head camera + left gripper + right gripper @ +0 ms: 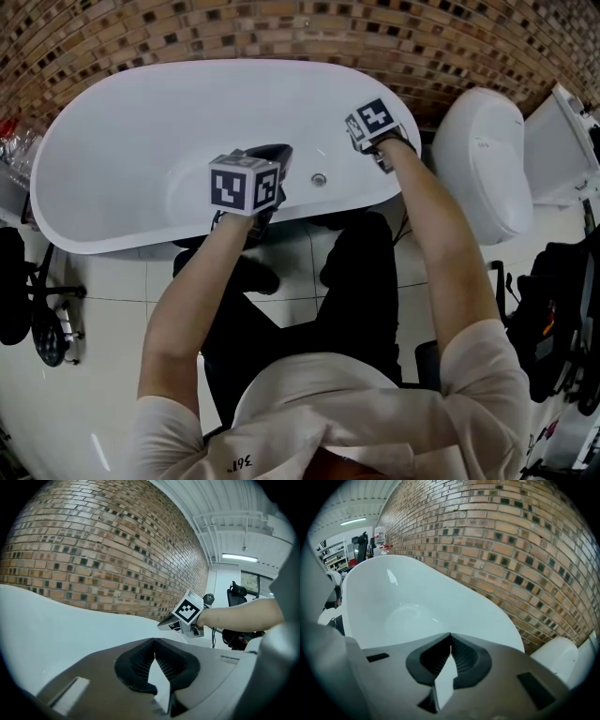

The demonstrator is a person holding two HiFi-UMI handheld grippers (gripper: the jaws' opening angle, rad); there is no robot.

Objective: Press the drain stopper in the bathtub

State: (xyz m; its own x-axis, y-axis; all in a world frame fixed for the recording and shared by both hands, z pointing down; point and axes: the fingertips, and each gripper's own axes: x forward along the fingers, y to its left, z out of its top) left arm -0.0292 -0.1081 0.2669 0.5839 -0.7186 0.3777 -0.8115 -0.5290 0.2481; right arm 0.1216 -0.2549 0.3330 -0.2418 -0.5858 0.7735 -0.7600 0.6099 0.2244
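The white oval bathtub (pixel 112 141) fills the top of the head view. A small round metal drain stopper (pixel 319 179) sits in its floor near the front wall. My left gripper (pixel 275 155) hangs inside the tub just left of the stopper, jaws shut and empty. My right gripper (pixel 362 126) is over the tub's right rim, up and right of the stopper. In the left gripper view the shut tips (pixel 153 642) point at the tub wall (pixel 47 620), with the right gripper (pixel 185 614) beyond. The right gripper's shut tips (pixel 450 635) face along the tub basin (pixel 403 606).
A brick wall (pixel 281 28) runs behind the tub. A white toilet (pixel 478 159) with its cistern (pixel 562 141) stands right of it. A chair base (pixel 42 309) is at the left and a dark bag (pixel 553 309) at the right. A bottle (pixel 380 537) stands beyond the tub's far end.
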